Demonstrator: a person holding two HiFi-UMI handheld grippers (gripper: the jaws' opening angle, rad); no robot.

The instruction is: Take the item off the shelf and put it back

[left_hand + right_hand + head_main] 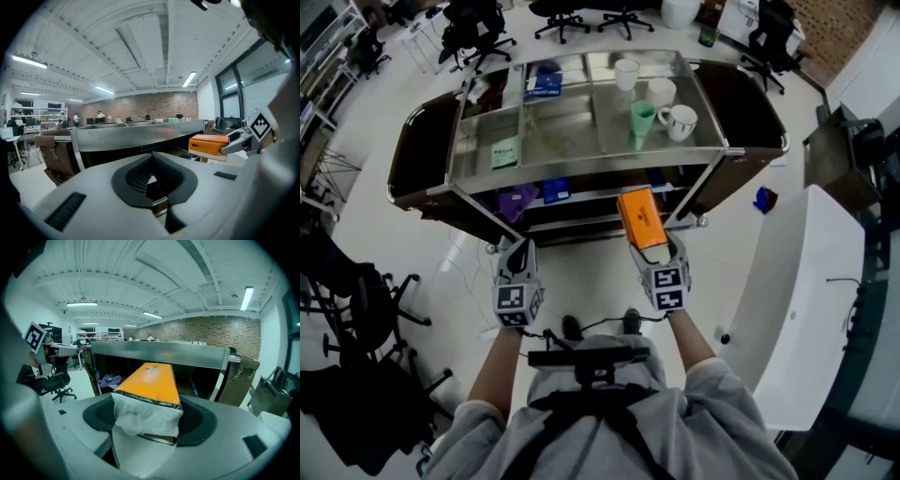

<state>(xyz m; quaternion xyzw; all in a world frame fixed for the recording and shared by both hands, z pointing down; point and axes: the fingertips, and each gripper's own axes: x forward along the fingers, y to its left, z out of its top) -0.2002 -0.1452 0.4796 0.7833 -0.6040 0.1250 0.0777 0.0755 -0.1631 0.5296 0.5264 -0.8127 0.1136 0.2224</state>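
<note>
An orange box [640, 217] with a white wrapped end is clamped in my right gripper [657, 249], just in front of the steel cart's lower shelf [581, 223]. In the right gripper view the orange box [150, 380] lies lengthwise between the jaws of the right gripper [148, 422] and points at the cart's dark opening. My left gripper [517, 251] hangs level with it to the left, shut and holding nothing. From the left gripper [153, 182] view, the orange box [208, 144] shows at the right, in the other gripper's fingers.
The cart's steel top [581, 167] carries a green cup [642, 120], white mugs [680, 122], a blue box [544, 84] and a green packet [504, 153]. A purple item [517, 200] lies on the lower shelf. A white table [797, 309] stands right, office chairs [356, 309] left.
</note>
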